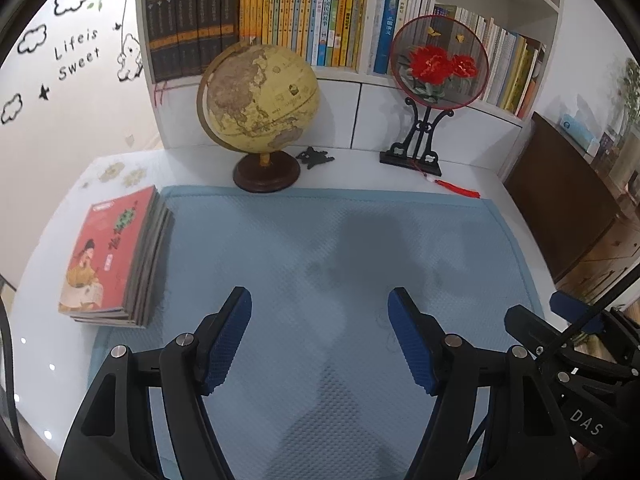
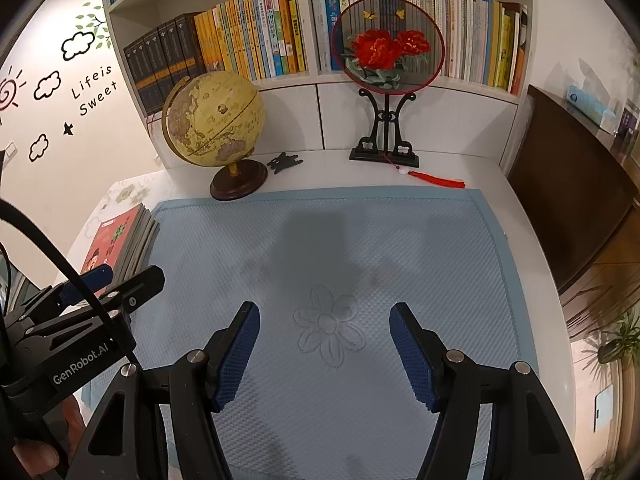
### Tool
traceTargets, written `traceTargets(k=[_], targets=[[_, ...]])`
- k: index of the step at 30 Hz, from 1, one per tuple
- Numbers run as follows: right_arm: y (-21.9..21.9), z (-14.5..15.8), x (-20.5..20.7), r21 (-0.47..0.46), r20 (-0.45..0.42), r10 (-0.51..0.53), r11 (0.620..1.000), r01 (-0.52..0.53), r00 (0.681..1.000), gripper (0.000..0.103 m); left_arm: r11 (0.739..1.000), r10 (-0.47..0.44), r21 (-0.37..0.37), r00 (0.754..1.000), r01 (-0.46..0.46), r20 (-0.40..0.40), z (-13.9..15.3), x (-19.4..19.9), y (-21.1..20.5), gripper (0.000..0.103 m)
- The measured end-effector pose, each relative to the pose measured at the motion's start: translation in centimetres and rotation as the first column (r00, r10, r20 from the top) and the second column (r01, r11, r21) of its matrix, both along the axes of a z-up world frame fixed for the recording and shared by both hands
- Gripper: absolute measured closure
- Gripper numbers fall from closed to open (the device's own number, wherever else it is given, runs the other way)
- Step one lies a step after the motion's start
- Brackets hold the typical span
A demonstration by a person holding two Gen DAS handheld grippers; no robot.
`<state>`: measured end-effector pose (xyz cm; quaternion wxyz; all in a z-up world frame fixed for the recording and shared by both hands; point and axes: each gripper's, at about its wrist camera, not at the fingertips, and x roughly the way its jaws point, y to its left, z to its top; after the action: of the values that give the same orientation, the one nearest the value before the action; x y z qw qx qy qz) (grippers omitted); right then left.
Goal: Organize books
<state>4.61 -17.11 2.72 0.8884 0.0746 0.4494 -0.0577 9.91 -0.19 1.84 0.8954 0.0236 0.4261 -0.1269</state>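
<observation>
Book stack [image 2: 120, 240] partly behind left tool [image 2: 86, 280]

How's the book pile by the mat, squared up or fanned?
Fanned. The stack of books lies flat on the desk left of the blue mat, lower books stepping out past the red cover's right edge.

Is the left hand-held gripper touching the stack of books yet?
Apart. In the left wrist view the left hand-held gripper hangs open over the blue mat, with bare mat between it and the stack of books.

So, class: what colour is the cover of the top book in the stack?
Red, with an illustrated figure; the top book shows best in the left wrist view.
</observation>
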Motion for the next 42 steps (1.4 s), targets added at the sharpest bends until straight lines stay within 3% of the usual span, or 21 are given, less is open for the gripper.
traceTargets(k=[5, 13, 18, 21, 30, 42], targets=[[0.0, 0.0, -0.2, 0.004, 0.004, 0.005, 1.000, -0.005, 1.000, 0.037, 0.998, 0.002, 0.064, 0.999, -0.005, 0.049, 0.6, -0.5, -0.6, 0.031], [0.1, -0.1, -0.4, 0.007, 0.002, 0.020, 1.000, -0.020, 1.000, 0.038, 0.996, 0.016, 0.087, 0.999, -0.019, 0.036, 0.7, -0.6, -0.6, 0.030], [0.6, 0.1, -0.9, -0.025, 0.019, 0.040, 0.999, -0.040, 0.999, 0.037, 0.990, 0.014, 0.140, 0.998, -0.023, 0.062, 0.7, -1.0, -1.3, 0.027], [0.4, -0.2, -1.0, -0.013, 0.012, 0.039, 0.999, -0.039, 0.999, 0.037, 0.992, 0.024, 0.123, 0.999, -0.028, 0.031, 0.4, -0.8, -1.1, 0.027], [0.2, -0.1, -1.3, -0.023, 0.019, 0.048, 0.999, -0.047, 0.999, 0.037, 0.986, 0.013, 0.163, 0.998, -0.023, 0.059, 0.6, -1.4, -2.1, 0.027], [0.1, 0.0, -1.6, -0.028, 0.028, 0.062, 0.998, -0.061, 0.998, 0.037, 0.989, 0.044, 0.136, 0.995, -0.056, 0.090, 1.4, -1.6, -1.7, 0.027]])
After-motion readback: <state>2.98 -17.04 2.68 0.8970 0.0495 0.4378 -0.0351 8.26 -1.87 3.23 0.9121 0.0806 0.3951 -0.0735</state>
